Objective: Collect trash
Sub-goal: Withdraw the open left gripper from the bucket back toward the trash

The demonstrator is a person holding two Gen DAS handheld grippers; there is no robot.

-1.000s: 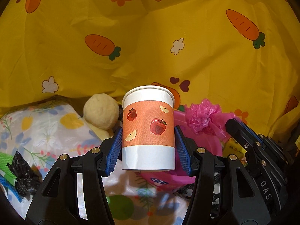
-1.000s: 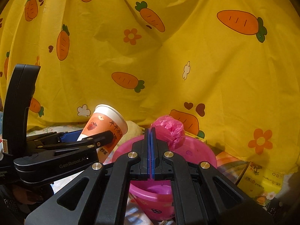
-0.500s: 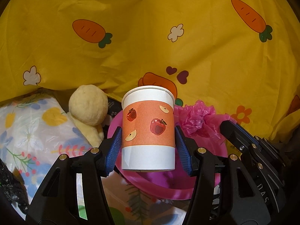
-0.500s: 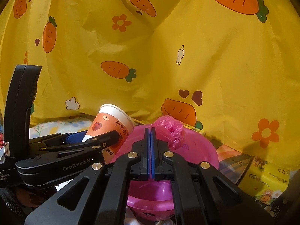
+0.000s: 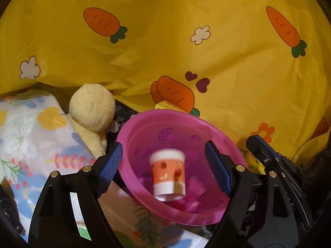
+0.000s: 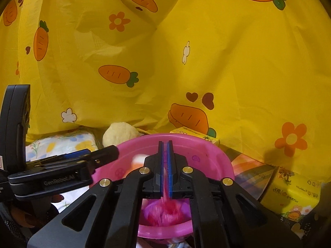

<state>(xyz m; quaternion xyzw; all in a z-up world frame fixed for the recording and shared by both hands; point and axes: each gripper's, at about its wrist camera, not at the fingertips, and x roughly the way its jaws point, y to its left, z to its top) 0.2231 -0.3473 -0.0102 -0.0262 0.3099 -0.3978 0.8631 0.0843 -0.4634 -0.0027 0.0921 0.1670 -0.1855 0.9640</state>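
- The left gripper [image 5: 163, 165] has its blue-padded fingers [image 5: 110, 165] spread wide, having just been opening; nothing is pressed between them
- The orange-and-white paper cup with apple prints [image 5: 168, 176] sits blurred inside the round pink plastic basin [image 5: 165, 119], upright or nearly so, in the gap between the left fingers but clear of both pads
- In the right wrist view the same cup shows only as a pale orange smear [image 6: 137, 161] behind the left gripper's black arm [image 6: 62, 171], within the basin's rim [image 6: 206, 146]
- The right gripper [image 6: 164, 169] has its fingers [image 6: 170, 165] parted by a narrow slit, having just been opening; a streak of crumpled pink plastic bag [image 6: 165, 210] runs blurred through the slit down into the basin bottom, and whether the pads still touch it cannot be told
- Pink crumpled plastic [image 5: 194, 188] also lies in the basin beside the cup's base in the left wrist view
- The basin rests on a white plastic sheet printed with blue and yellow flowers [image 5: 31, 136]
- A cream plush ball-shaped toy [image 5: 92, 108] lies just beside the basin's far left rim, against a pale yellow soft piece
- A yellow cloth printed with orange carrots and flowers [image 5: 165, 41] hangs behind everything
- A yellow tissue pack [image 6: 289, 192] sits to the right of the basin, and another yellow box [image 6: 194, 133] shows just behind its far rim
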